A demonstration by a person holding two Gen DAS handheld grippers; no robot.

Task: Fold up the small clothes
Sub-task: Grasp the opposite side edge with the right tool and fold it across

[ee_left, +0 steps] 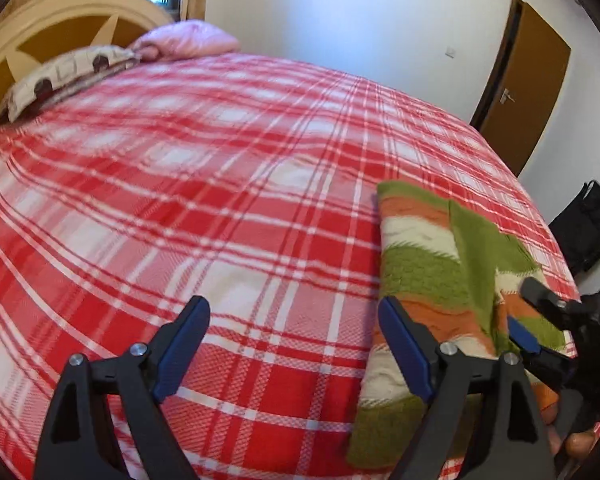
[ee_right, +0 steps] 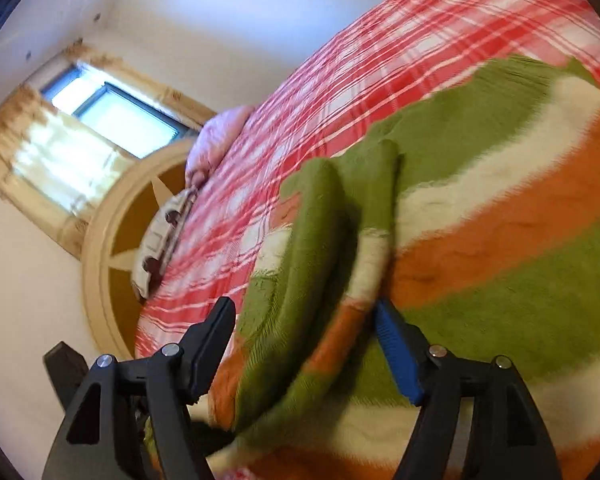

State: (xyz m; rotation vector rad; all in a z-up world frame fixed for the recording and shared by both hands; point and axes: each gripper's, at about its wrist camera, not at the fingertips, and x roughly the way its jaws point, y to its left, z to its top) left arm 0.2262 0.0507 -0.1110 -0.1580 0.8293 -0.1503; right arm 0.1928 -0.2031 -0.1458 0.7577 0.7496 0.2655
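Note:
A small knitted garment (ee_left: 424, 264) with green, orange and cream stripes lies folded on the red-and-white plaid bedspread (ee_left: 220, 184), at its right side. My left gripper (ee_left: 292, 308) stands open over bare bedspread just left of the garment, its right finger overlapping the garment's left edge. At the garment's right edge my right gripper (ee_left: 526, 312) is also in this view. In the right wrist view the garment (ee_right: 500, 208) fills the frame. A folded green flap (ee_right: 320, 240) lies between the wide jaws of the right gripper (ee_right: 304, 312), and the pads do not press on it.
A round wooden headboard (ee_left: 40, 24) with a car-print pillow (ee_left: 64, 76) and a pink pillow (ee_left: 188, 38) is at the bed's far left. A brown door (ee_left: 528, 92) and a black bag (ee_left: 588, 228) stand beyond the right edge. A curtained window (ee_right: 112, 120) is above the headboard.

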